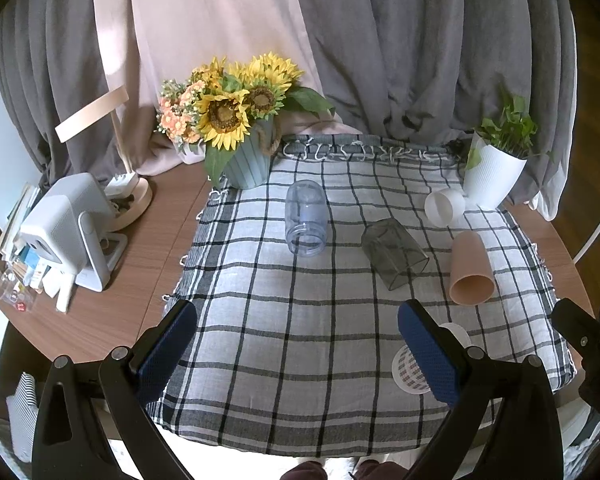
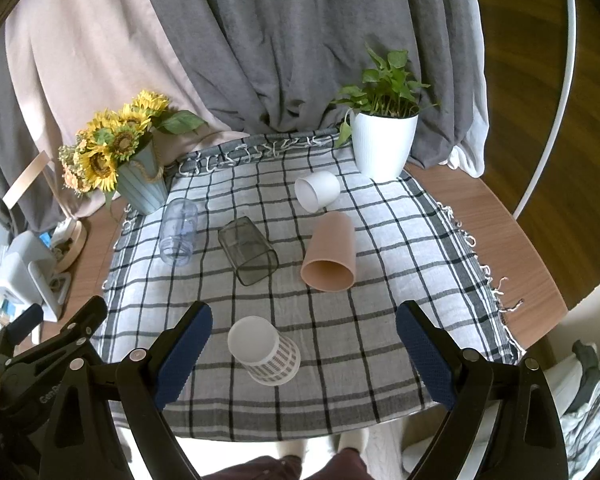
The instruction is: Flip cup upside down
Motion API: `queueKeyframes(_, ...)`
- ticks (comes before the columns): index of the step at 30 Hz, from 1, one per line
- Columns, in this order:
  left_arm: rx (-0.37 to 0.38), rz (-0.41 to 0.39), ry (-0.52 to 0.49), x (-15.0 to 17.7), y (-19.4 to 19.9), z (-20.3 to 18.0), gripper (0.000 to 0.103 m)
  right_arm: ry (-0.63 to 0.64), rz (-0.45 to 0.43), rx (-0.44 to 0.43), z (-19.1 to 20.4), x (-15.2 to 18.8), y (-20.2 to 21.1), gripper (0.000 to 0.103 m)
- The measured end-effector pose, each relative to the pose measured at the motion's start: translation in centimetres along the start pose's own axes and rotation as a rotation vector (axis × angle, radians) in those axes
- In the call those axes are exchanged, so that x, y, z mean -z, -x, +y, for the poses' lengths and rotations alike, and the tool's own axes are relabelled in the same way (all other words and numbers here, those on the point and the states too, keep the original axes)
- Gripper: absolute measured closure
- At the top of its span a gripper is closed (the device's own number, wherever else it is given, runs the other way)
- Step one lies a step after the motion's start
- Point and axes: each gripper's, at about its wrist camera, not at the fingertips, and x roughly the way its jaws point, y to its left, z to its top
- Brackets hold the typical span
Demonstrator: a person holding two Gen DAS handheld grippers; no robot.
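Right wrist view shows the right gripper with its blue-padded jaws spread wide and nothing held between them; the white paper cup with a grey check pattern is seen just beyond and between the fingers, already standing mouth-down on the black-and-white checked cloth; further out four cups lie on their sides and are judged still to be flipped: a beige plastic cup, a smoky grey square-sided tumbler, a clear bluish jar-shaped cup and a white cup. The left gripper is likewise seen open and empty, hovering over bare cloth.

Several risks are judged from here; a round cup on its side may be rolled away if only one pad touches it first; the soft, slightly rumpled cloth may be dragged by a low finger, so that neighbouring cups are shifted; the inverted paper cup, being light, may be knocked over by a reach past it; the white cup lies near the white ribbed plant pot, which may be bumped.

The paper cup is shown whole only in the right wrist view; in the left wrist view it is partly hidden behind a finger; the grey desk fan is seen plainly only there.
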Motion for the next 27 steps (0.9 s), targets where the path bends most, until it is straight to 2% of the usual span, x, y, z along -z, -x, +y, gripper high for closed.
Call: queueKeyframes(27,0.001,-0.001,0.001,0.12,0.39,0.15,0.000,-0.003,0.003,0.003,0.16,0.37,0.06,0.010)
